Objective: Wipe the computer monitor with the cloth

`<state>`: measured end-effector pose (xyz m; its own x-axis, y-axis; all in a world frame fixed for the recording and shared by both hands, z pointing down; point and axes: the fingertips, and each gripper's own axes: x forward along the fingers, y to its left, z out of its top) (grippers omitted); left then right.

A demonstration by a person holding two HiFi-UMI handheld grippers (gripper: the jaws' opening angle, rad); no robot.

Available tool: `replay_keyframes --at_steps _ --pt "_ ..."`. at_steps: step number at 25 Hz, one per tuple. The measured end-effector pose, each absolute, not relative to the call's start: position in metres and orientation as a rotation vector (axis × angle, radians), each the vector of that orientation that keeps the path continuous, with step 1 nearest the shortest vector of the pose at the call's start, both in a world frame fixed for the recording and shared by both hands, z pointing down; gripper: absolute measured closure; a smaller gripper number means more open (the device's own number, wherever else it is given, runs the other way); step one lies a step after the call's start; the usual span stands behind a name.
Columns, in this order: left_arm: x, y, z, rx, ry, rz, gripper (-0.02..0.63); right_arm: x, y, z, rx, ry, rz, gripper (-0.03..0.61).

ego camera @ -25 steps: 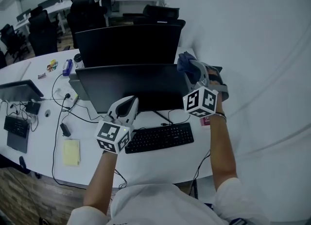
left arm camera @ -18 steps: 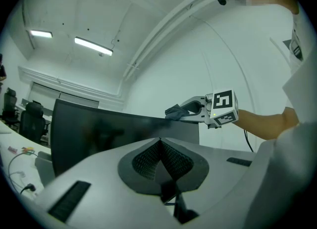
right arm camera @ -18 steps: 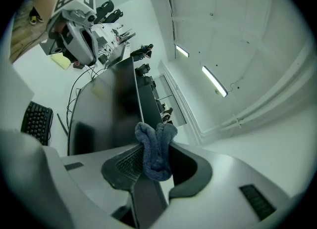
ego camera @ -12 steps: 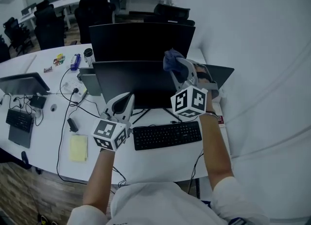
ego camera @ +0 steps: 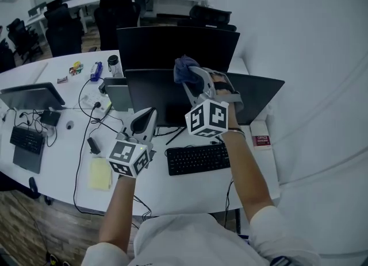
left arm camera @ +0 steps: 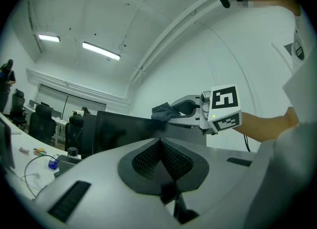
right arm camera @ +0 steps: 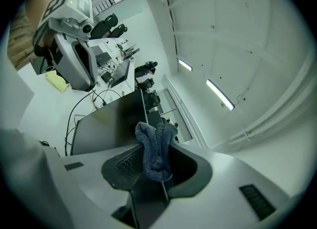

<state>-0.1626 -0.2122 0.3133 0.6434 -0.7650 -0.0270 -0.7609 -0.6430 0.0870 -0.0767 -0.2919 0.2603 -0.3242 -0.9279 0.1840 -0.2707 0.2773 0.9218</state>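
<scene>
Two grippers are in your hands, and only the right gripper (ego camera: 191, 81) carries anything. Its jaws are clamped on the crumpled blue-grey cloth (ego camera: 184, 68), which bunches out past the tips. You hold that cloth at the top edge of the near black flat computer monitor (ego camera: 154, 103), a little left of its middle. Your left gripper (ego camera: 145, 116) sits lower, in front of the screen's lower left part, its jaws pressed together with nothing between them. Whether it touches the screen cannot be told. A second dark monitor (ego camera: 172, 43) stands just behind the first. Under your right forearm a black keyboard (ego camera: 198, 158) lies on the white curved desk (ego camera: 57, 161). A yellow pad of sticky notes (ego camera: 100, 173) rests to its left, near your left wrist.
</scene>
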Motion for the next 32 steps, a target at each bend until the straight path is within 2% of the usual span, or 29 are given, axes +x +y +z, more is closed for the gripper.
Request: replay_keyframes --at_steps 32 --pt "-0.263 -0.204 0.339 2.669 -1.401 -0.121 0.603 -0.263 -0.291 0.257 1.043 -2.014 -1.115 0.434"
